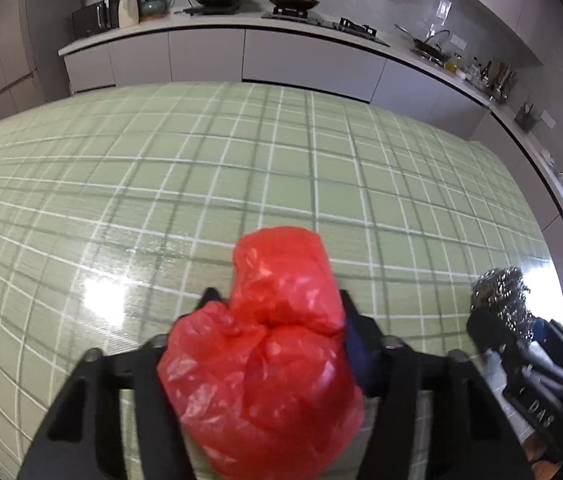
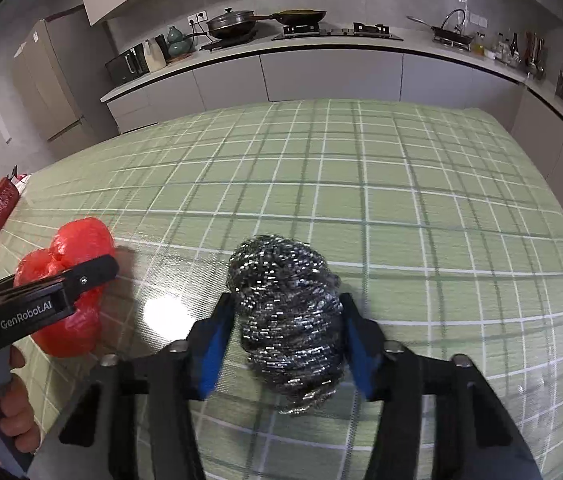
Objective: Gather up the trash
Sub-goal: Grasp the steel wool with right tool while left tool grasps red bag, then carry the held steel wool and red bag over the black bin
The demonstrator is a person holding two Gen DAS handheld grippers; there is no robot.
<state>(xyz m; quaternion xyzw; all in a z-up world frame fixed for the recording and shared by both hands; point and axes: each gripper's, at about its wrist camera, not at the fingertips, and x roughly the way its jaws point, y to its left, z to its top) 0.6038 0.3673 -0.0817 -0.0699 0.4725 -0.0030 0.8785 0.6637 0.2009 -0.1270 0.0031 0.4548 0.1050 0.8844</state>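
Crumpled red plastic bag (image 1: 269, 352) sits between the left gripper's (image 1: 275, 304) black fingers (image 1: 211, 298), which press against both its sides and clamp it just above the green checked worktop (image 1: 241, 168). Beside it, the right gripper's (image 2: 285, 308) blue-padded fingers (image 2: 217, 332) squeeze a steel wool scourer (image 2: 287, 320) between them. Farther back runs a kitchen counter (image 2: 321, 46) with pans.

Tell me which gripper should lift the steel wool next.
Right. The right gripper already has the steel wool between its fingers; the left gripper is occupied with the red plastic bag.
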